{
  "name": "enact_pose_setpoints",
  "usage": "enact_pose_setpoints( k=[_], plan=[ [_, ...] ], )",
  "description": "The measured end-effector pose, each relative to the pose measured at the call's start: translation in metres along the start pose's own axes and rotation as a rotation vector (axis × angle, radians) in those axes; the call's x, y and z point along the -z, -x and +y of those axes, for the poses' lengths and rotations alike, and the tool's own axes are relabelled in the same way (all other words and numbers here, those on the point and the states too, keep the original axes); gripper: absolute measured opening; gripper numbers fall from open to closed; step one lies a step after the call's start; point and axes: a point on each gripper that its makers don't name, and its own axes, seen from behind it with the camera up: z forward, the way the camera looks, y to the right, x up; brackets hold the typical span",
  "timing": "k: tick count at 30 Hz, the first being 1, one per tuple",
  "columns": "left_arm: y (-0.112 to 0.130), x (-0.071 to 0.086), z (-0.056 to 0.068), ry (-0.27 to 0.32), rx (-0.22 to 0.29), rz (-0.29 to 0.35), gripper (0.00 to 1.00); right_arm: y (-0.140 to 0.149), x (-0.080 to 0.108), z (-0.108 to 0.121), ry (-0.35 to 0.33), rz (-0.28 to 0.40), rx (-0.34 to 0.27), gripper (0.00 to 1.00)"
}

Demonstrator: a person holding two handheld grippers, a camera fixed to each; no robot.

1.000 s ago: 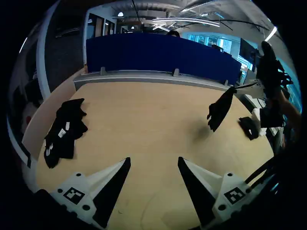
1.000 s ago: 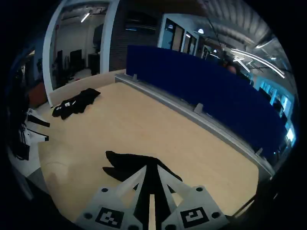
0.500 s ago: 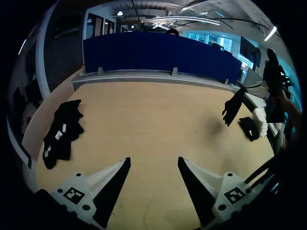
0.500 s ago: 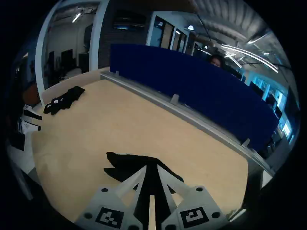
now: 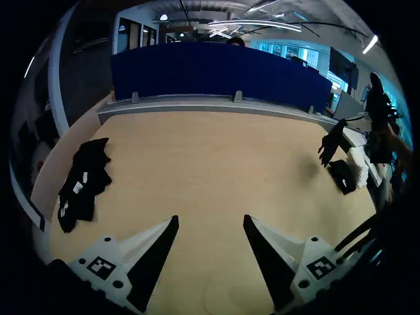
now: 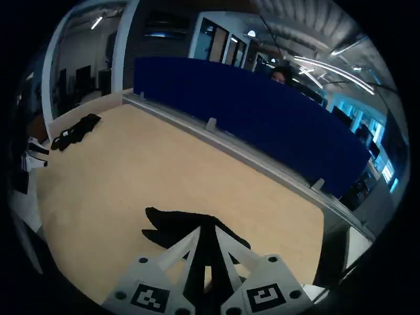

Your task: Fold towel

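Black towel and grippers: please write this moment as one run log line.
left gripper: open, empty | right gripper: shut on black towel, held above table | black cloth pile: lying on table

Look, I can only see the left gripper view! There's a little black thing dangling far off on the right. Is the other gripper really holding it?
Observer: Yes. In the right gripper view, the right gripper has both fingers pressed together on the black towel.
Operator: Is it folded?
Observer: No. It hangs bunched up ahead of the fingers, over the wooden table, not laid flat.
Operator: Can that camera see my gripper?
Observer: Yes. The left gripper looks tiny at the left edge of that view, below the pile of black cloths.
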Motion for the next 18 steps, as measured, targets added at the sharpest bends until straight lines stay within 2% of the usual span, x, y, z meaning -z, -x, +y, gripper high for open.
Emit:
enact_pose_setpoints(
  k=[9, 18],
  plan=[
    [-0.003, 0.001, 0.007, -0.015, -0.022, -0.008, 0.91, 0.01, 0.0, 0.043, 0.02, -0.013, -0.01, 0.04],
    [-0.004, -0.001, 0.016, -0.023, -0.032, -0.014, 0.91, 0.021, -0.001, 0.071, 0.031, -0.031, -0.019, 0.04]
  ],
)
